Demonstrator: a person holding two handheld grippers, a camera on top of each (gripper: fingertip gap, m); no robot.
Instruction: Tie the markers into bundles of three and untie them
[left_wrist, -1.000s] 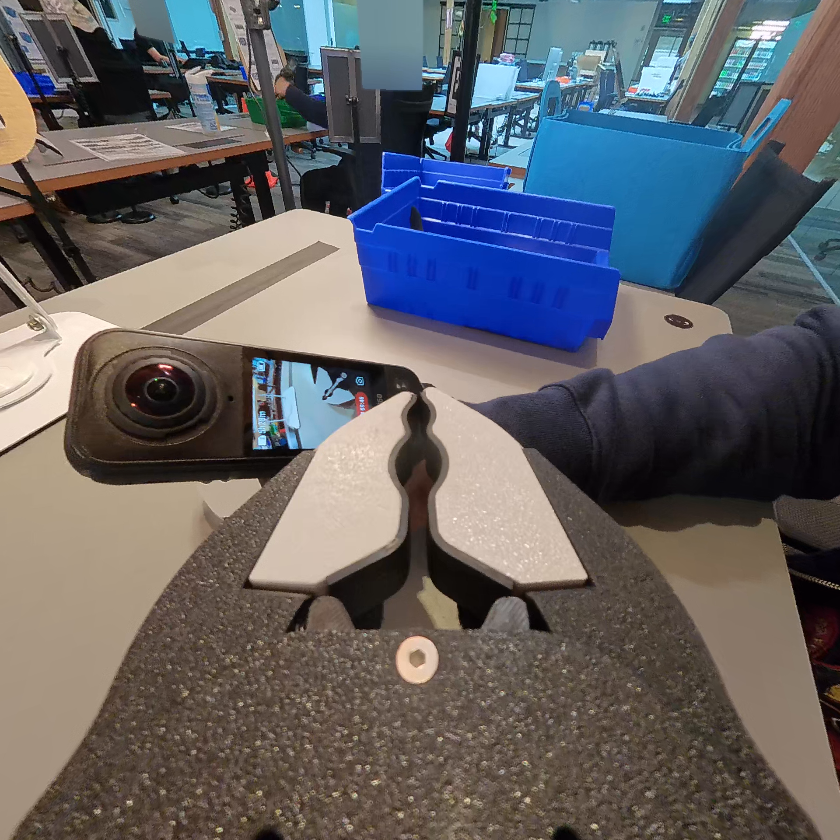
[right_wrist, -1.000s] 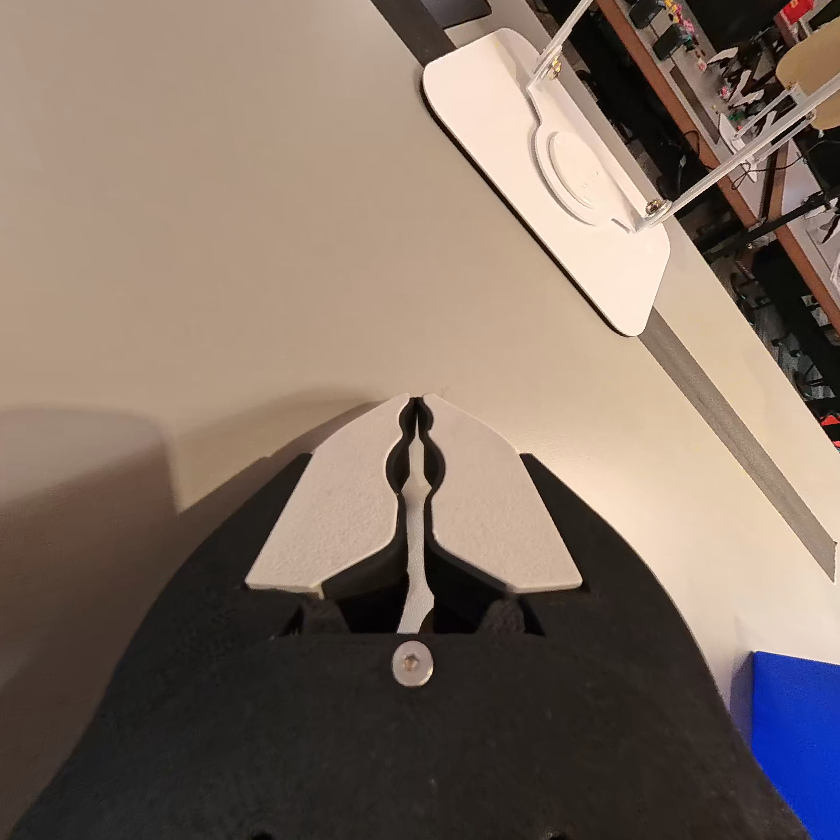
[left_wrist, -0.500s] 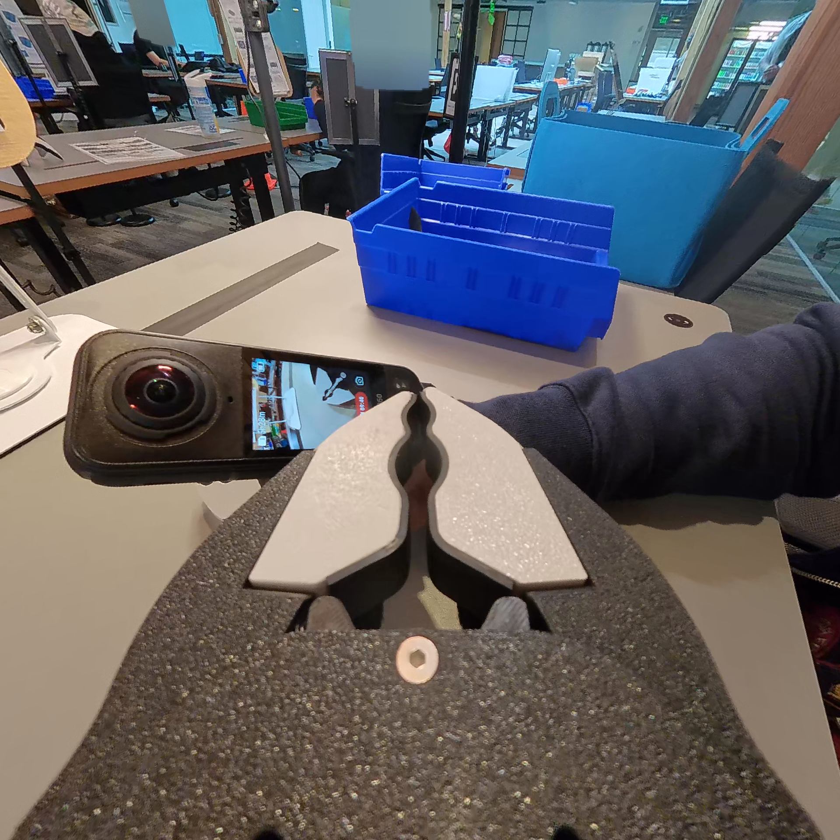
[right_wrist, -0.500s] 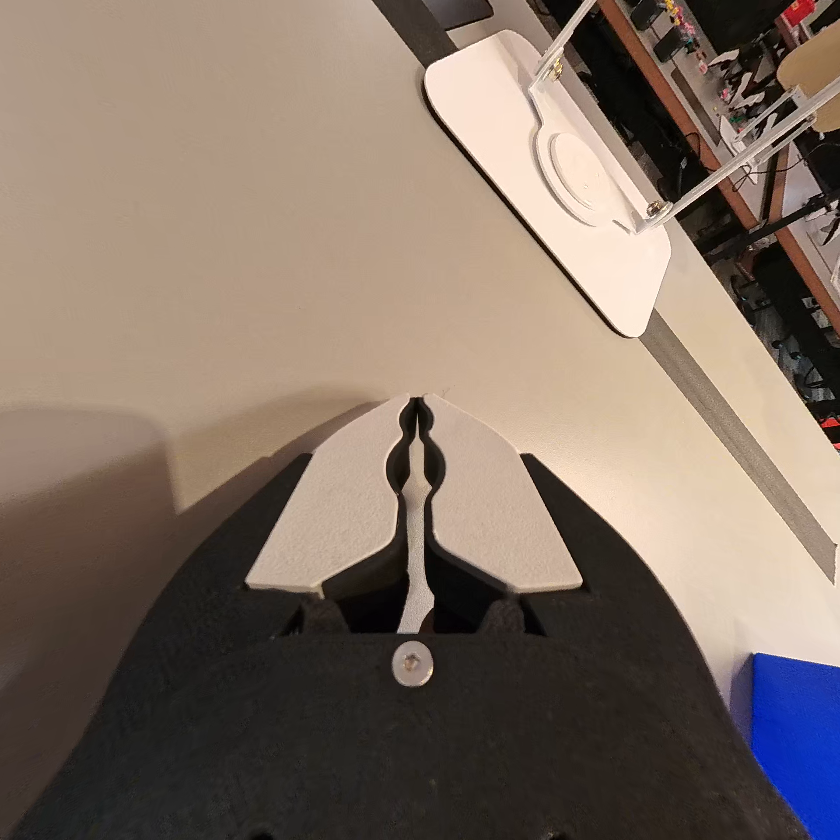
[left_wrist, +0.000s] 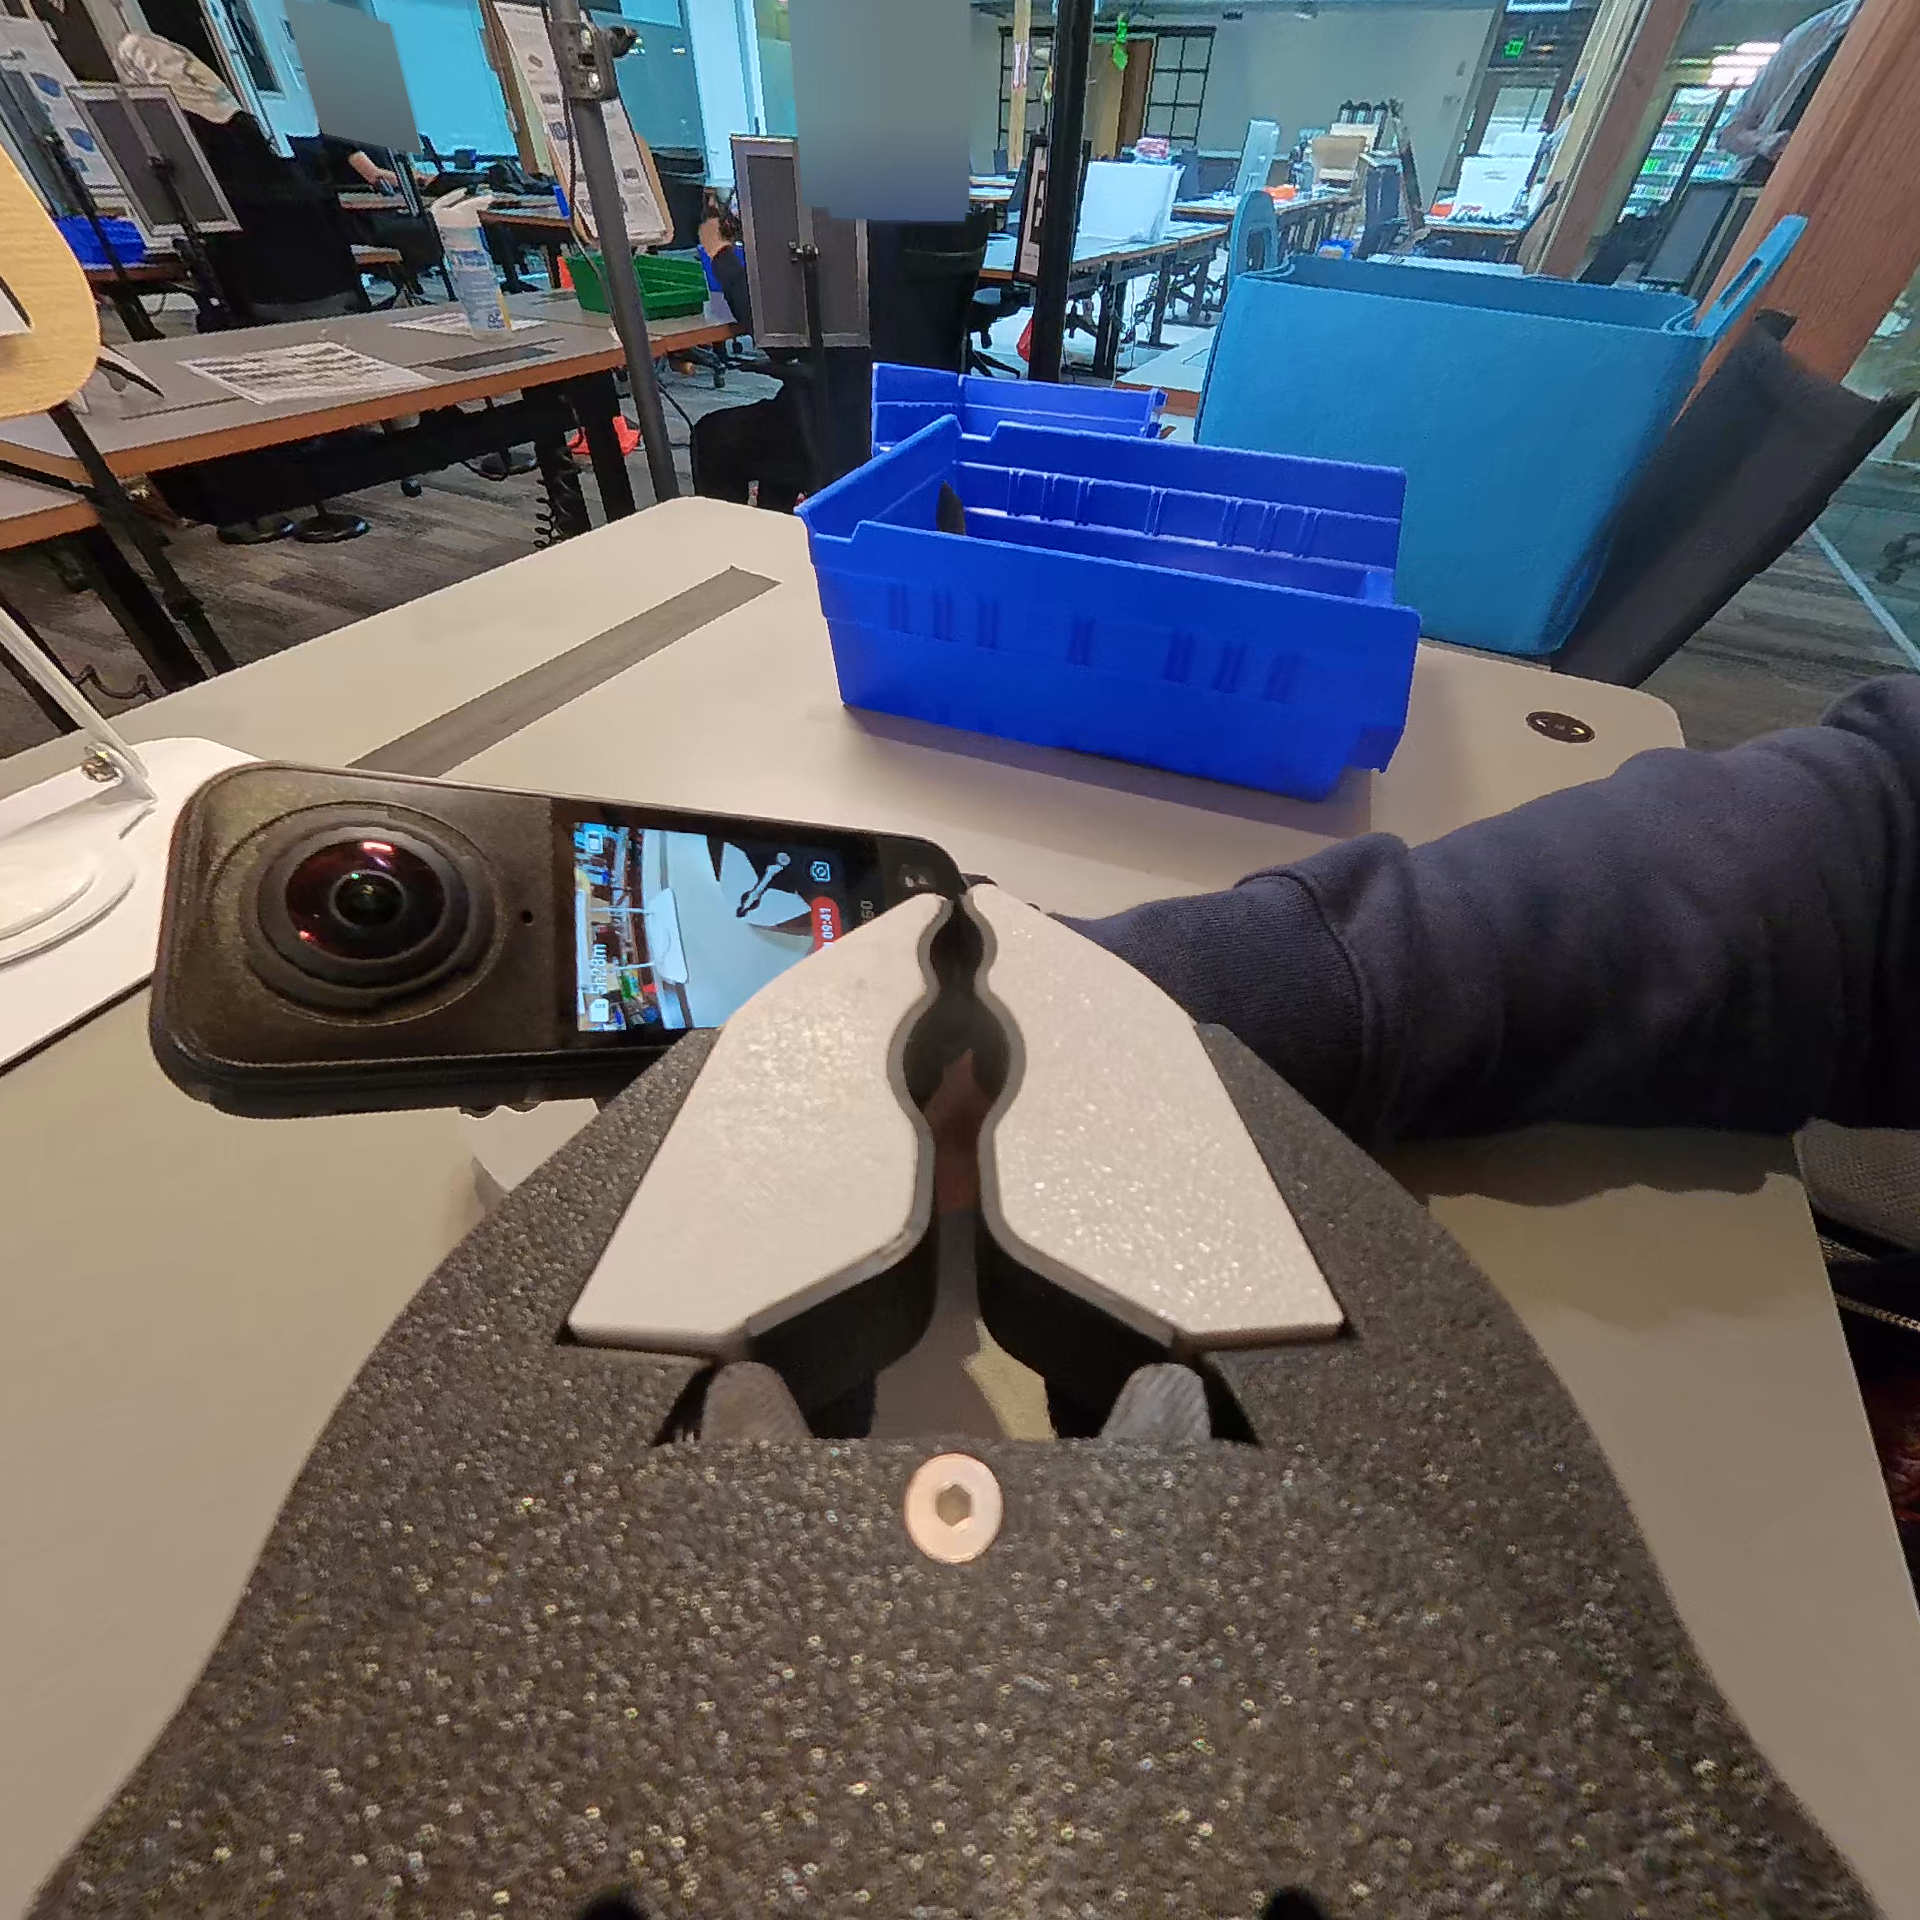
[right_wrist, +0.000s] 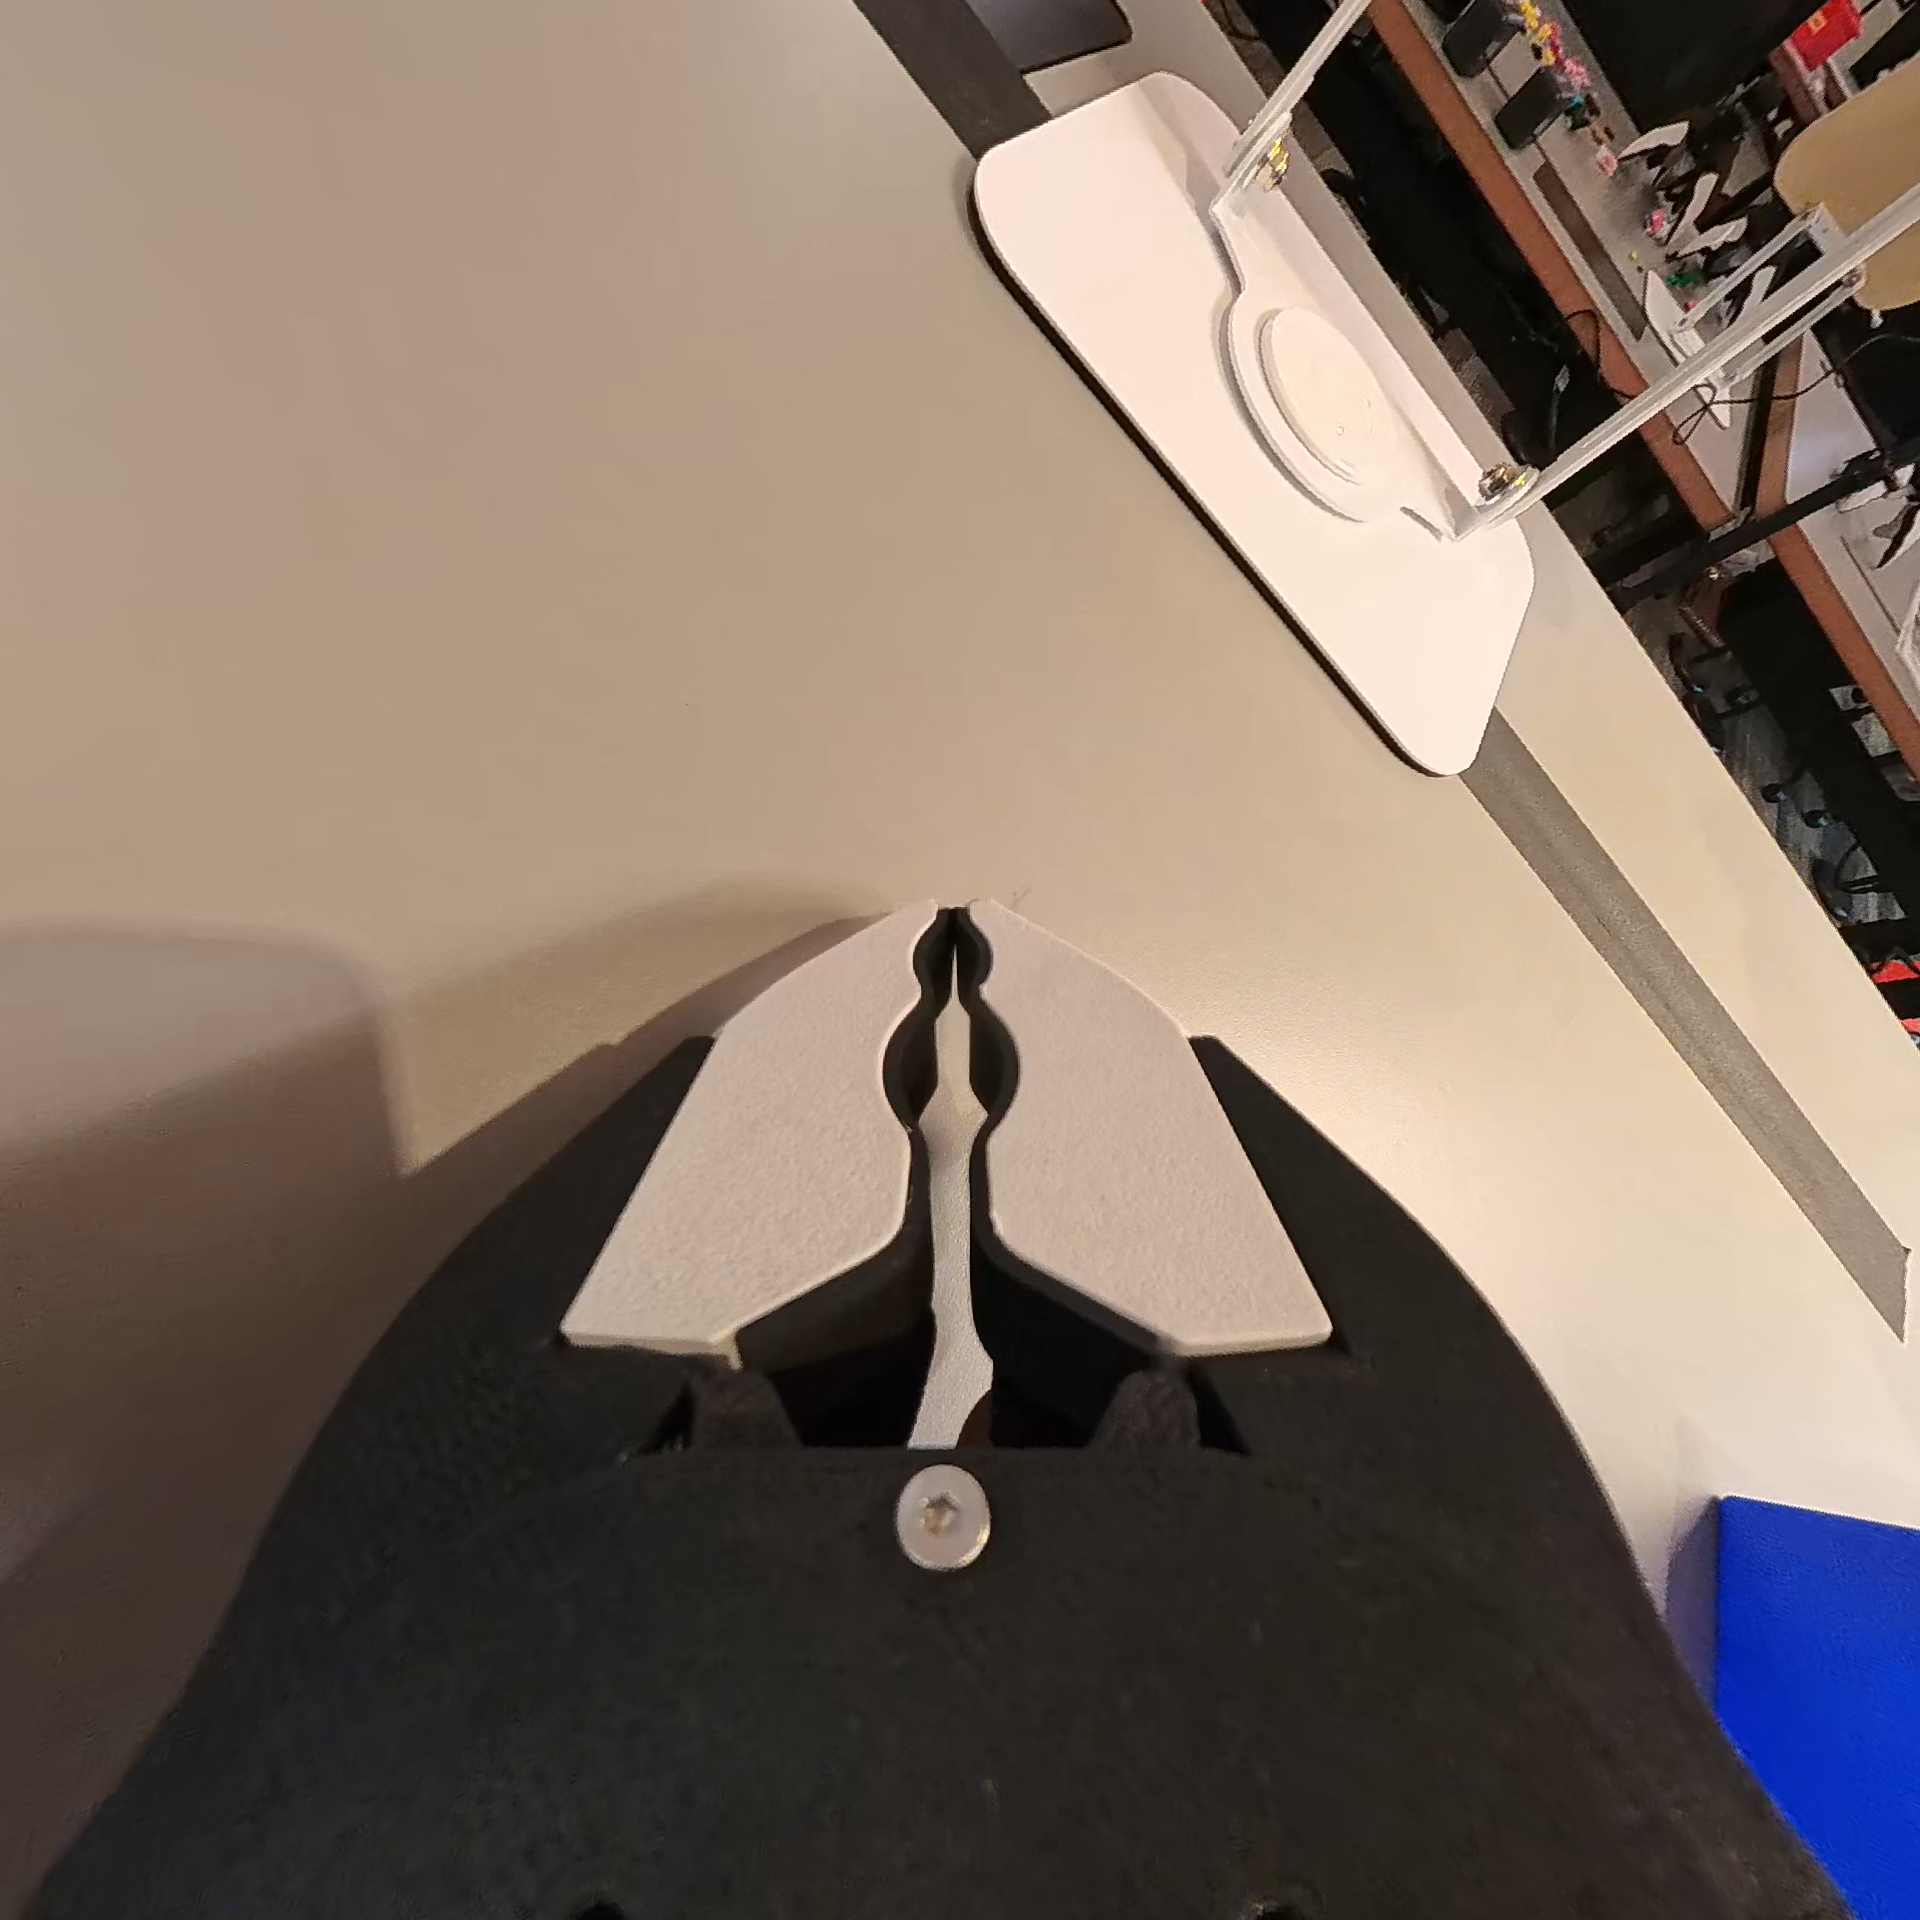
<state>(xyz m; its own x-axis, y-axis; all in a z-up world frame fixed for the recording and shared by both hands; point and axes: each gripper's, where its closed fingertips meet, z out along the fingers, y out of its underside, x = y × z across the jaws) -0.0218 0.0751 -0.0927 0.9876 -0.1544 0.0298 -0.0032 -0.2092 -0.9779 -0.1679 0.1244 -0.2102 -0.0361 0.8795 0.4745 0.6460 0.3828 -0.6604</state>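
A grey table (left_wrist: 260, 1299) carried a black camera (left_wrist: 416, 935) lying flat, its round lens to the left and its lit screen to the right. Farther back stood a blue plastic bin (left_wrist: 1101, 644), with a second blue bin (left_wrist: 997, 400) behind it. A dark blue sleeve (left_wrist: 1558, 966) rested on the table at the right. A white base plate (right_wrist: 1299, 416) holding a clear stand lay at the table's edge. Office desks filled the background.
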